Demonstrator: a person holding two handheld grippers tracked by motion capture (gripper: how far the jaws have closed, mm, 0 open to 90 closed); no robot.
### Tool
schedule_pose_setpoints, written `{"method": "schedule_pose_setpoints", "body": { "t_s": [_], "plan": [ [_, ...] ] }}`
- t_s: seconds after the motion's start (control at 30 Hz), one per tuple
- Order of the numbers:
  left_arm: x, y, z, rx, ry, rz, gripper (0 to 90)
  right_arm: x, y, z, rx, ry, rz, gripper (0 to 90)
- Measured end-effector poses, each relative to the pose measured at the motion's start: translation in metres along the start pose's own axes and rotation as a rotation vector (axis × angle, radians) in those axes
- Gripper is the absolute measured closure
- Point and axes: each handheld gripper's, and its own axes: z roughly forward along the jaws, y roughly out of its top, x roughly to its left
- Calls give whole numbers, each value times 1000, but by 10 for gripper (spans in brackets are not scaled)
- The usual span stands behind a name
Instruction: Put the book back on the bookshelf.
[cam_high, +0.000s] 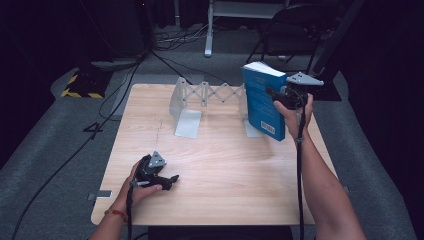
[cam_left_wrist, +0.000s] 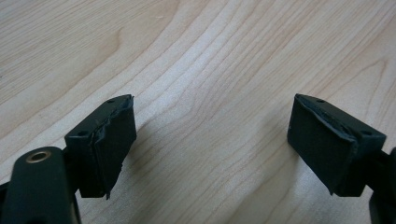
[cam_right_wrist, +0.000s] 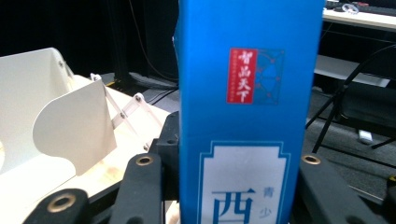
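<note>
Item: blue glossy paperback book | stiff, light, slick cover | right gripper clamps spine edge | left gripper released, on surface.

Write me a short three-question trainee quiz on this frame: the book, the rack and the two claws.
1. True or false: the left claw holds the book.
2. Where does the book stand? A) flat on the table's near edge B) upright at the right end of the rack C) on the floor
3. What lies between the left claw's jaws in its own view?

Key
1. False: the right claw is shut on the book; the left claw is open, low over the table.
2. B.
3. Nothing but bare wood.
</note>
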Motion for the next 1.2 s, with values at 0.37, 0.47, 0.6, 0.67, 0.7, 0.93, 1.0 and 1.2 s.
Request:
{"method": "schedule_pose_setpoints", "body": {
  "t_s": [0.37,0.47,0.6,0.67,0.7,0.93,1.0,1.2],
  "plan": [
    [-2,1,1,1,-12,3,161,-4,-18,-26,13,18,6,607],
    [-2,1,1,2,-13,2,161,-5,-25,-34,22,31,16,607],
    [-2,1,1,2,-14,1,161,-4,-33,-42,43,32,15,605],
    [-2,1,1,3,-14,2,161,-4,-35,-43,56,36,17,605],
    [-2,1,1,3,-14,2,161,-3,-36,-44,69,40,24,604],
    [-2,1,2,0,-11,-1,158,-5,-37,-52,115,34,-2,590],
    [-2,1,2,0,-14,-6,158,-8,-33,-52,144,56,12,567],
    [-2,1,2,1,-15,2,155,-11,-11,-52,191,54,-6,496]
  ]
}}
